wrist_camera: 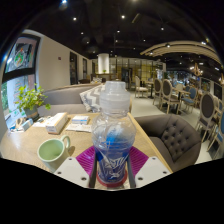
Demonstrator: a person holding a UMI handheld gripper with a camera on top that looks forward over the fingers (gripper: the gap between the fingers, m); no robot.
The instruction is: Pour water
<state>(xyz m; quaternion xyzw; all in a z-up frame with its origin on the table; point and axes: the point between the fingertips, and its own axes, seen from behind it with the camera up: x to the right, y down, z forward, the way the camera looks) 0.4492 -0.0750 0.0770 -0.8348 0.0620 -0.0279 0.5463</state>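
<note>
A clear plastic water bottle with a blue label and a pale cap stands upright between my fingers, held a little above the wooden table. My gripper is shut on the bottle, both magenta pads pressing its lower body. A green cup sits on the table to the left of the bottle, near the front edge, with its mouth open upward.
A tissue box and a small potted plant stand at the table's far left. A grey padded sofa lies to the right. Dining chairs and tables fill the room beyond.
</note>
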